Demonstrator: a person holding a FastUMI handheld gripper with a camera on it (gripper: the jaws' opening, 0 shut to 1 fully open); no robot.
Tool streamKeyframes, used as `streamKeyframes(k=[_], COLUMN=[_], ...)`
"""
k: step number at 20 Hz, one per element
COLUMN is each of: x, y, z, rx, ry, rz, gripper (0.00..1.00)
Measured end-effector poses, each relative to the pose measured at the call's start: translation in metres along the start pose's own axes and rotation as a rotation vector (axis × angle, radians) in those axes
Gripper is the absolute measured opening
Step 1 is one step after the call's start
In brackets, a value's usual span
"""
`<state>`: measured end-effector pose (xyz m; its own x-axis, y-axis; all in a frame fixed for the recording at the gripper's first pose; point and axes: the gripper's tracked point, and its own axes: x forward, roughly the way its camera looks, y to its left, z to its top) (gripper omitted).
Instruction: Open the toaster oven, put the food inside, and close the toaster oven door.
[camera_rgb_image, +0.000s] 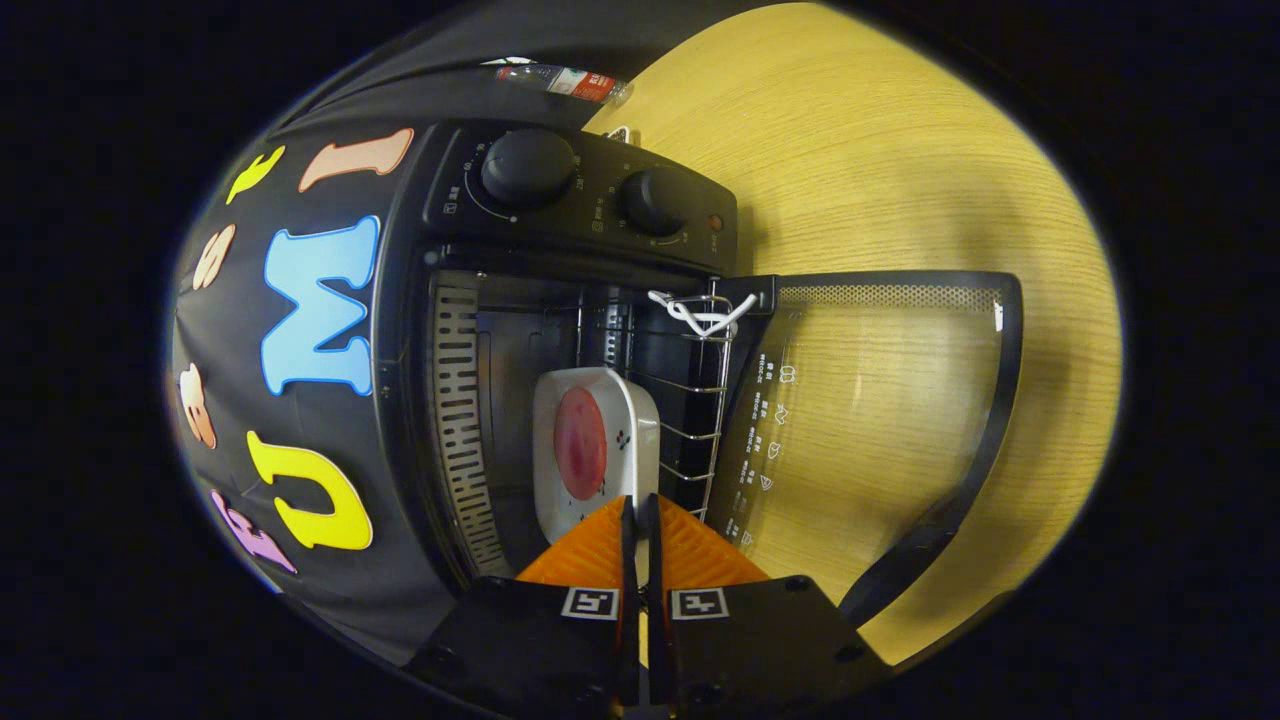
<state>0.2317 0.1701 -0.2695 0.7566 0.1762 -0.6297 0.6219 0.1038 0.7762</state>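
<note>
The claw (640, 510) is pinching the edge of the white plate (592, 450) of food inside the open toaster oven (450, 300), so I think it should let go, then shut the door (900, 400).

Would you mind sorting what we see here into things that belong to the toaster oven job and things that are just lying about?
Belongs to the job:
- toaster oven, with its glass door open
- white plate with red food, inside on the wire rack
- gripper, fingers pinching the plate's near edge

Just lying about:
- plastic bottle behind the oven
- wooden table
</note>
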Motion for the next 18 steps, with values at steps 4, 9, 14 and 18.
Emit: streamKeyframes(k=[4,9,14,18], x=[0.009,0.008,-0.009,-0.033], y=[0.005,0.014,0.029,0.018], z=[-0.001,-0.005,-0.012,-0.016], rx=[0.001,-0.028,-0.178,-0.344], ry=[-0.014,-0.002,0.025,0.047], rz=[0.002,0.026,0.044,0.013], gripper=[0.05,0.18,0.92,0.98])
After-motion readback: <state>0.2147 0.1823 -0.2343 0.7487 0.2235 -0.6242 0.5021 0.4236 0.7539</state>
